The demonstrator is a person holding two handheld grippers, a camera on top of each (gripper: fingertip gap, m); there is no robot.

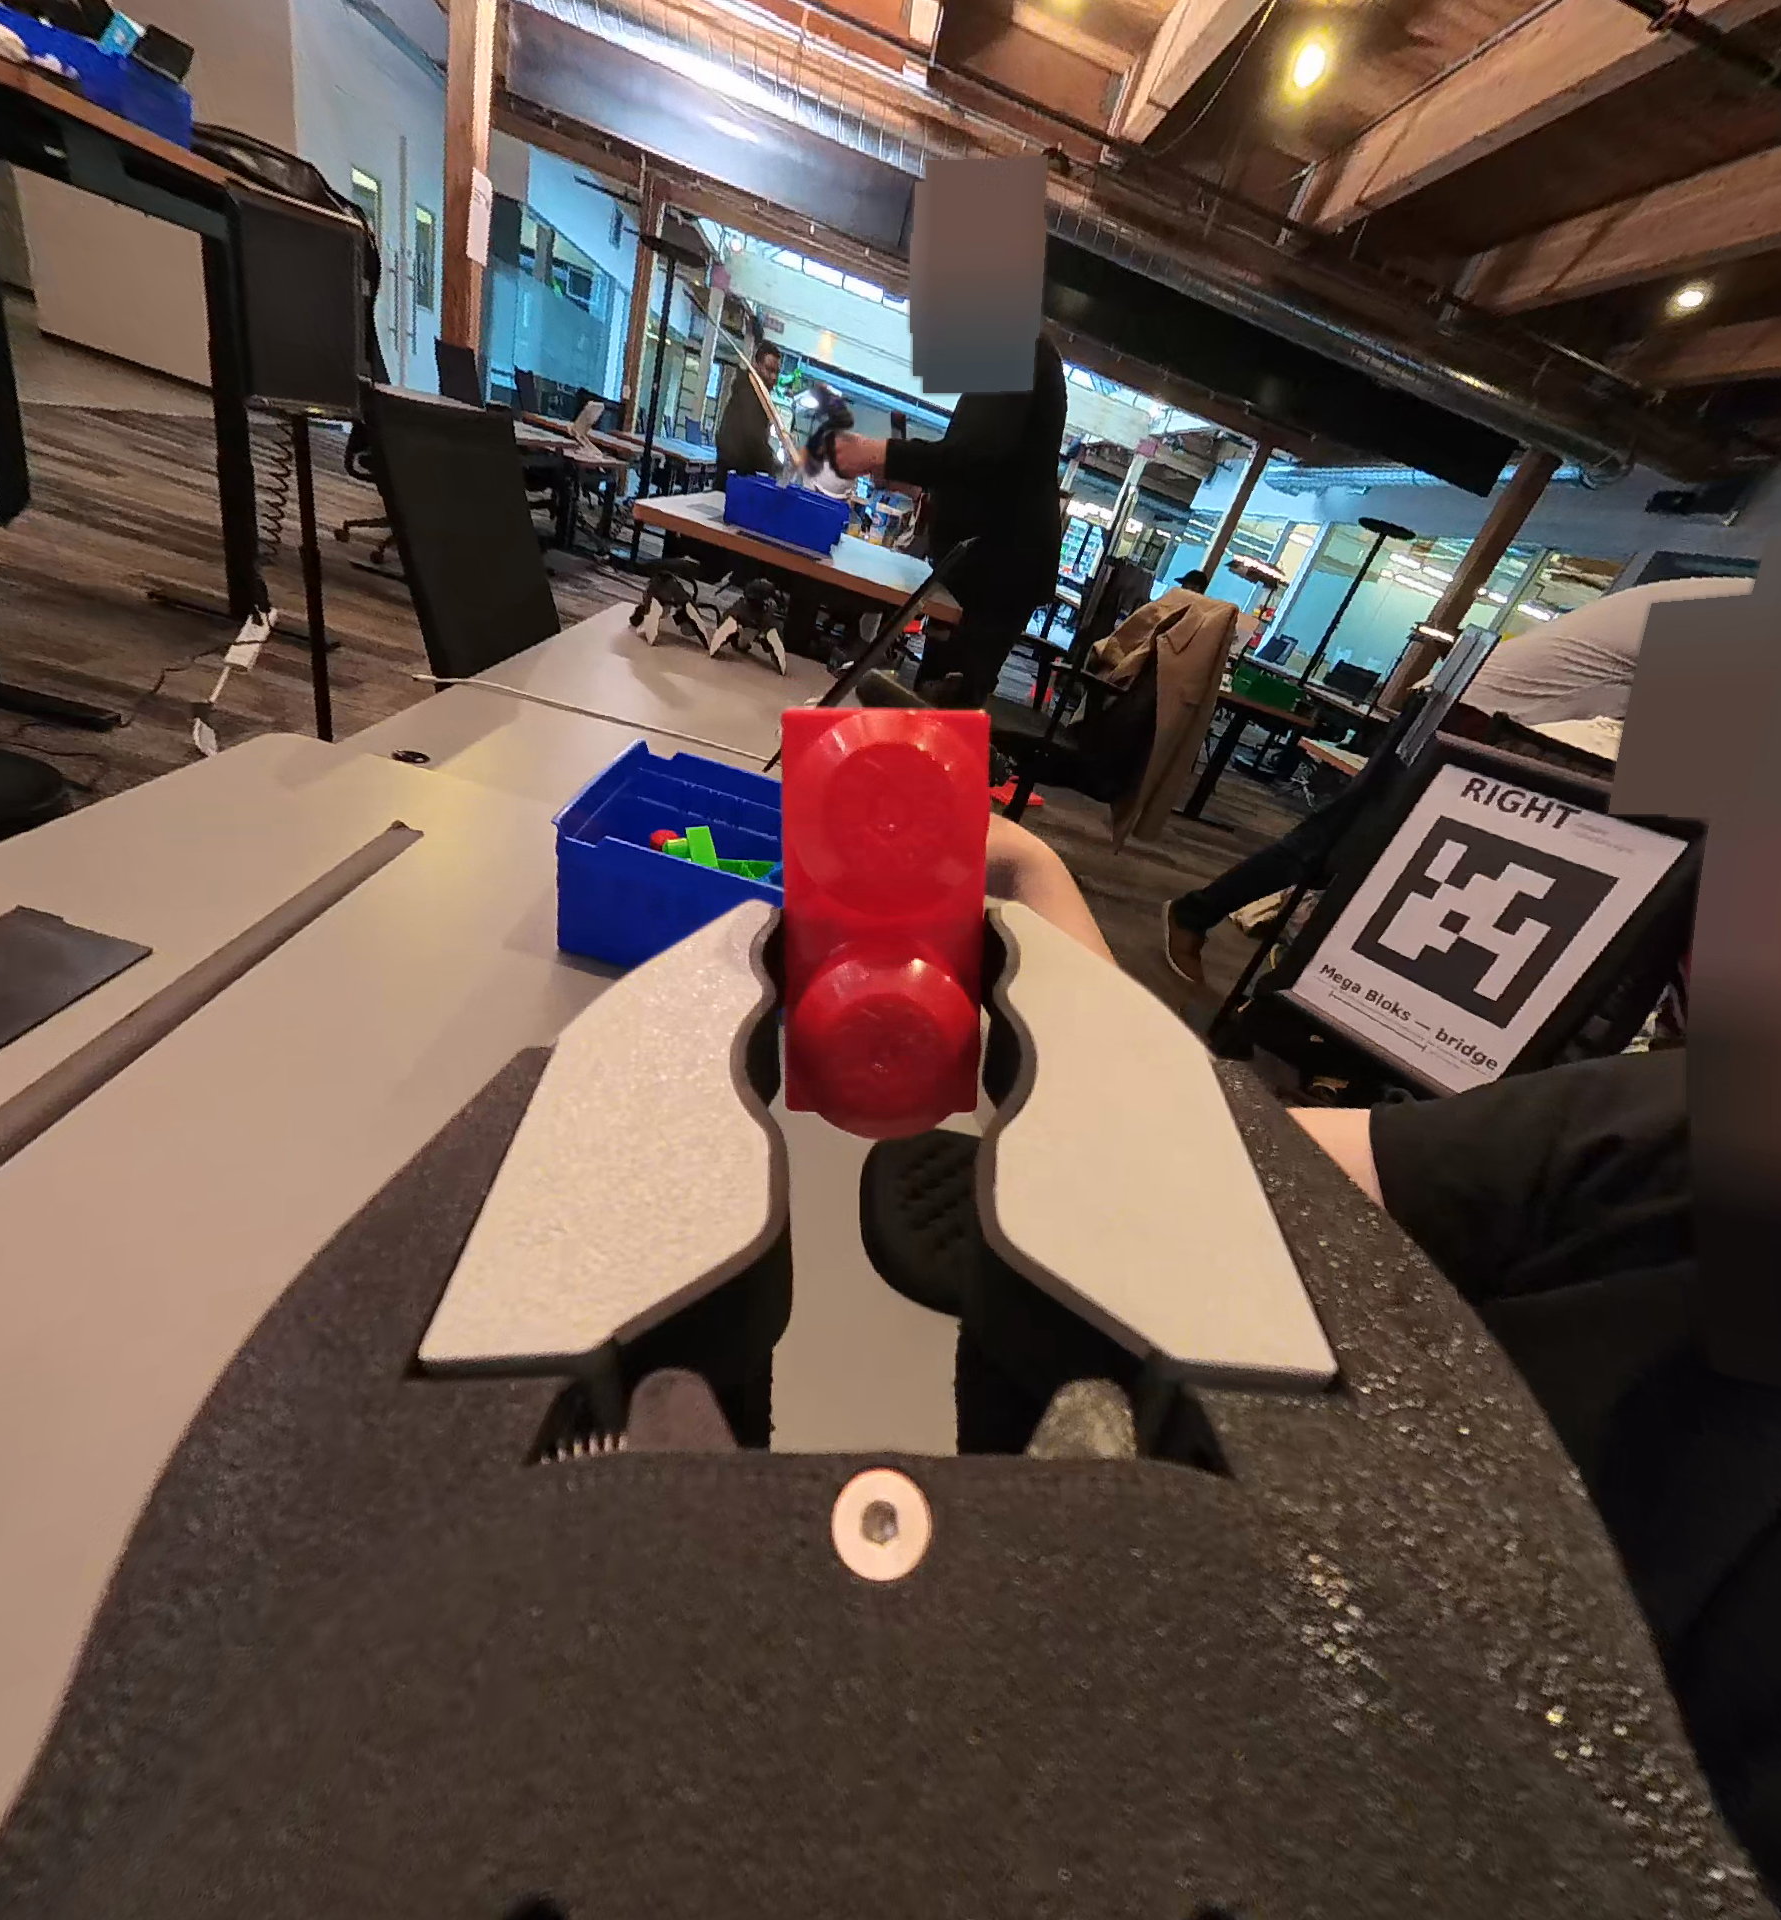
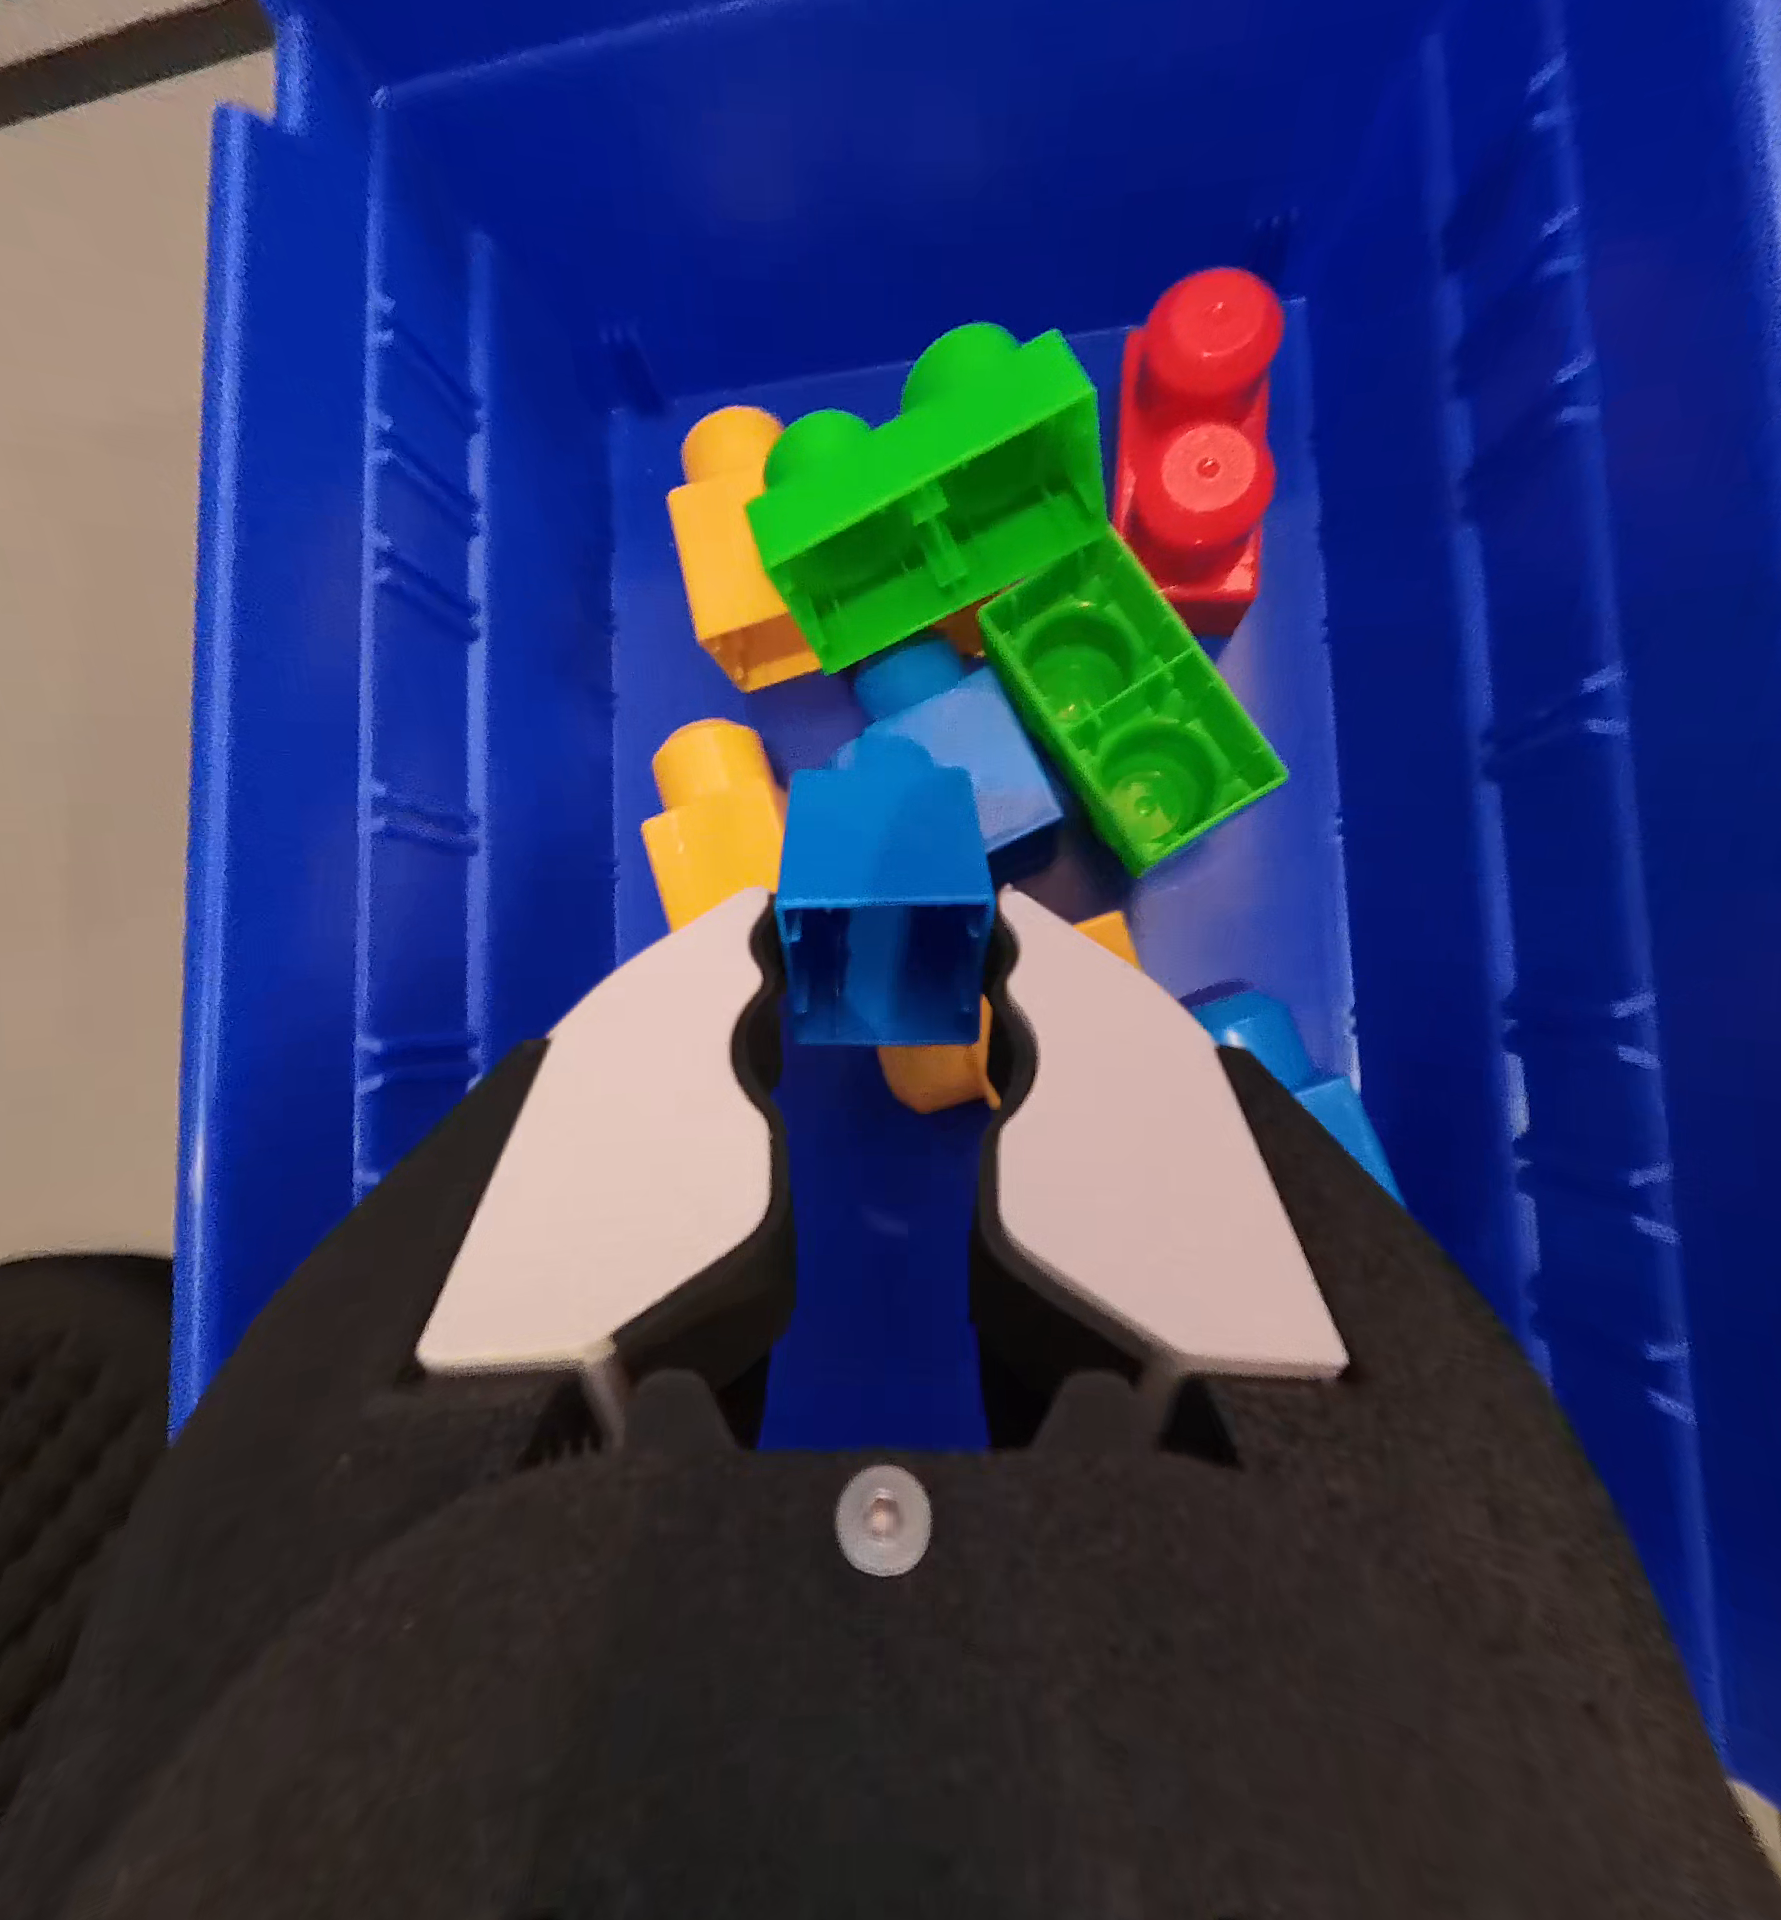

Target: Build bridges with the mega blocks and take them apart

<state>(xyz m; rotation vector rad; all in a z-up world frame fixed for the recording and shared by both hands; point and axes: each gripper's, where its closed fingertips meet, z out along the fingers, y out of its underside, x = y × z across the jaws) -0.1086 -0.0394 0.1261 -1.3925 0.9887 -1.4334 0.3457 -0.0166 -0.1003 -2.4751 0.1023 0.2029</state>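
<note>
My left gripper (image 1: pixel 881 987) is shut on a red two-stud block (image 1: pixel 881 894) and holds it above the grey table (image 1: pixel 190 1091), studs facing the camera. My right gripper (image 2: pixel 886 966) is shut on a blue one-stud block (image 2: pixel 881 914), its hollow underside facing the camera, over the inside of the blue bin (image 2: pixel 1644 727). In the bin lie two green two-stud blocks (image 2: pixel 927 499), a red two-stud block (image 2: pixel 1203 457), yellow blocks (image 2: pixel 725 561) and more blue blocks (image 2: pixel 969 727). The bin also shows in the left wrist view (image 1: pixel 647 873), just behind the red block.
A black mat (image 1: pixel 24 977) and a dark groove (image 1: pixel 169 997) lie on the table at left. A sign with a square marker (image 1: pixel 1478 925) stands at right. A person's dark sleeve (image 1: pixel 1530 1174) is at right. People, desks and chairs are behind. A black textured pad (image 2: pixel 34 1455) lies left of the bin.
</note>
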